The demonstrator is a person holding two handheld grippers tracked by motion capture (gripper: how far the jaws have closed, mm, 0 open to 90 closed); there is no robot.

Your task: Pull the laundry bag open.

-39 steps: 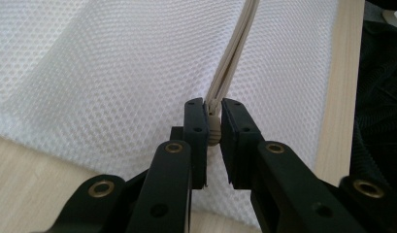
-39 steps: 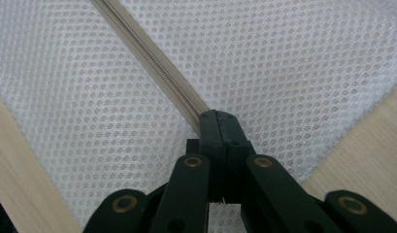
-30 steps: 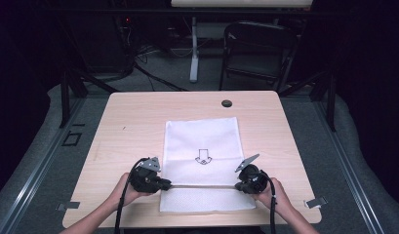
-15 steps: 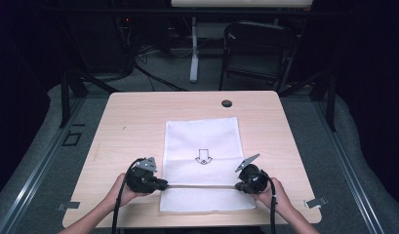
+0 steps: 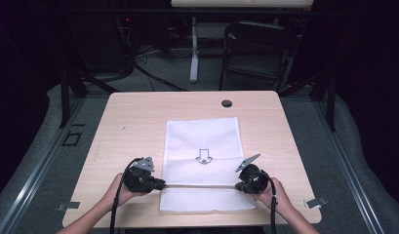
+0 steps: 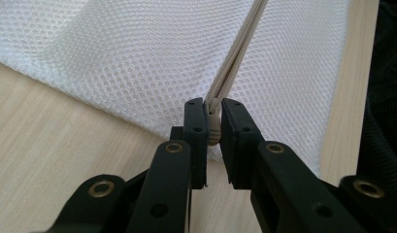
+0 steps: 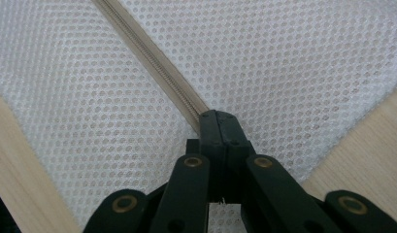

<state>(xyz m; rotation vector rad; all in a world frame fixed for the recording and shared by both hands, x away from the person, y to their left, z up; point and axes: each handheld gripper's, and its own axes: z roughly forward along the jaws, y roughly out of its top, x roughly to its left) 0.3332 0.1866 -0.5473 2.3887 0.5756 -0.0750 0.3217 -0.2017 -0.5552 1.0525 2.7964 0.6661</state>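
White mesh is the stuff in hand: a zippered mesh laundry bag (image 5: 203,161) lies flat on the near middle of the pale wood table (image 5: 129,122), an arrow mark (image 5: 204,156) printed on its upper panel. Its beige zipper (image 5: 199,185) runs straight across the bag near the person's edge. The left gripper (image 6: 213,121) is clamped on the zipper pull (image 6: 213,127) at the bag's left end, while the right gripper (image 7: 218,121) is pinched tight on the zipper's tape at the right end, jaws fully together. In the high view the two grippers sit level with each other, the line between them looking taut. This reads as the start of working the zipper: one end anchored, the slider gripped. The next move seems to call for a steady drag of the pull along the track toward the right, keeping the right end pinned so the mesh does not bunch. Nothing blocks that path; a small black disc (image 5: 227,103) lies well apart near the far edge, and a folding chair (image 5: 258,48) stands beyond the table.
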